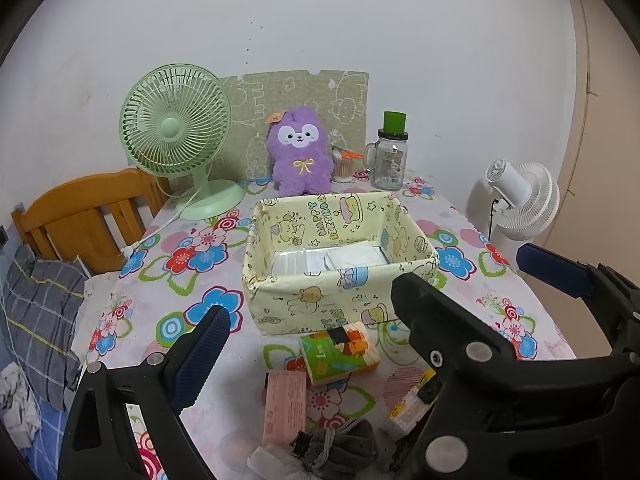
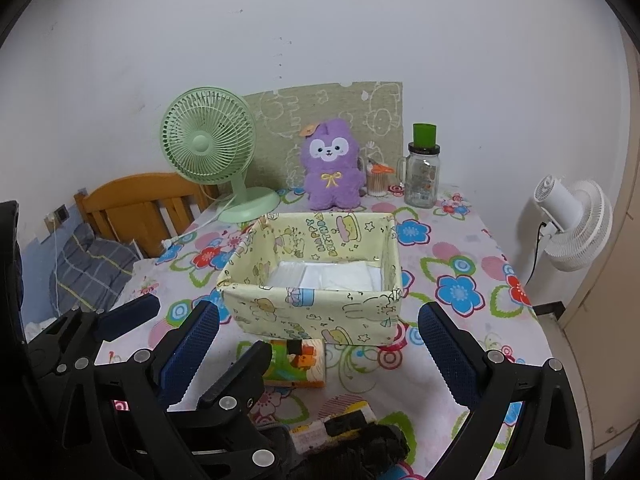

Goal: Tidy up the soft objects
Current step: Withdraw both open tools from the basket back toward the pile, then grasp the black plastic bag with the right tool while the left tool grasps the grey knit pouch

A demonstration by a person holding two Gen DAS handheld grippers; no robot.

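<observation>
Left hand-held gripper (image 1: pixel 308 312): wide open, holding nothing, up above the flowery cloth-covered surface (image 1: pixel 168 280). Right hand-held gripper (image 2: pixel 318 334): wide open too, nothing between the blue pads (image 2: pixel 444 344), hanging just in front of the pale yellow cartoon-print fabric box (image 2: pixel 312 304).

Inside the box: flat white tissue packs (image 1: pixel 320 260), lying on the bottom.

In front of the box, touching or nearly touching its near wall: a small green and orange tissue pack (image 1: pixel 340 354). Nearer still: a pink flat pack (image 1: pixel 284 408), a yellow and white pack (image 1: pixel 412 404), a grey drawstring pouch (image 1: pixel 340 448).

Probably light and squishy, all of them. Plastic wrap likely a bit slippery. Best to pinch the green and orange pack across its narrow sides, near the middle, gently.

Left wrist view: shows the pink pack and grey pouch clearly. Right wrist view: pink pack hidden behind the left tool; green and orange pack half hidden; something dark at the bottom edge, hard to tell what.
</observation>
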